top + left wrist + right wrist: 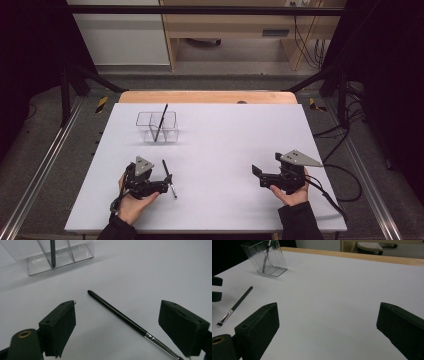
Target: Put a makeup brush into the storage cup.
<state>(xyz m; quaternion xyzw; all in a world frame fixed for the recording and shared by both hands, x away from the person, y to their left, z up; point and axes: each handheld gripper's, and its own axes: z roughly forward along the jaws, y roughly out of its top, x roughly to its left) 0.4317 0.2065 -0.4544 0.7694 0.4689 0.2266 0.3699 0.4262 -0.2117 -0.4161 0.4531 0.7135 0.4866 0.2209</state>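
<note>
**Both hand-held grippers open over the tabletop, one brush lying loose by the left one**

Going left to right, I see my left hand [131, 204] at the near left of the white tabletop [225, 150], holding the left hand-held gripper [167, 181]. Its jaws stand wide apart and grip nothing. In the left gripper view the black pads [62, 326] sit on either side of a thin black brush [117, 313] that lies flat on the tabletop between them, touching neither pad. The brush has a silver metal collar near its bristle end, which points toward me; its rounded handle tip points away, toward the far left of the tabletop.

Farther back on the left stands a clear plastic organiser [157, 126] with several compartments. A second dark brush [160, 122] leans inside it, handle sticking up above the rim. I cannot tell which compartment holds it.

The middle of the tabletop is bare white surface, with a wooden edge [207, 96] showing along the far side.

At the near right, my right hand [292, 192] holds the right hand-held gripper [257, 176] just above the tabletop, pointing left. Its jaws are also spread wide with nothing between them. In the right gripper view I see the loose brush and the organiser off to the left, well apart from this gripper.
</note>
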